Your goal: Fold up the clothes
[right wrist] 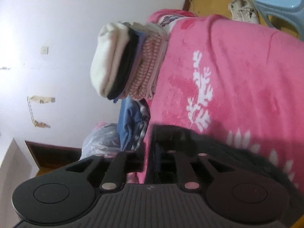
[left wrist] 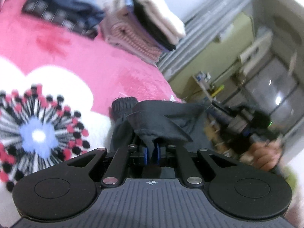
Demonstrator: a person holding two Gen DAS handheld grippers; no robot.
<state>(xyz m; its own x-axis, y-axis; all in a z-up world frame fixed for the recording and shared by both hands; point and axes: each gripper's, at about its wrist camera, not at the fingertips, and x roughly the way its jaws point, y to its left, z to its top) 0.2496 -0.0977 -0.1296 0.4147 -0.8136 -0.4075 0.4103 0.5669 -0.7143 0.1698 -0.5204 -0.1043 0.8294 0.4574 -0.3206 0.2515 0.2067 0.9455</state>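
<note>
A dark grey garment (left wrist: pixel 161 121) is pinched between the blue-padded fingers (left wrist: pixel 146 153) of the left gripper (left wrist: pixel 152 152), which are drawn narrow onto a bunched fold of the cloth. The garment is held up above the near edge of a bed covered by a pink blanket (left wrist: pixel 91 62), and a ribbed cuff or hem (left wrist: pixel 123 104) can be seen at its far left corner. The cloth is stretched rightward toward the right gripper (left wrist: pixel 245 121), which is seen blurred in the left wrist view, with the person's right hand (left wrist: pixel 266 157) wrapped around its handle.

In the right wrist view, the same dark garment (right wrist: pixel 190 138) is seen clamped in the right gripper (right wrist: pixel 154 159); the fingers are closed narrowly on a taut edge of the cloth, and the rest of the cloth trails off to the lower right over the pink blanket (right wrist: pixel 237 66).

At the far side of the bed, a stack of folded clothes (left wrist: pixel 148 24) is set against the white wall (right wrist: pixel 57 38), with a cream piece on top, a black one beneath it and a pink-and-white knitted one at the bottom. Just beside the stack, a blue and checked pile of clothes (left wrist: pixel 60 7) is laid. A large flower pattern (left wrist: pixel 38 133) in white, black and red is printed on the blanket near the left gripper.
</note>
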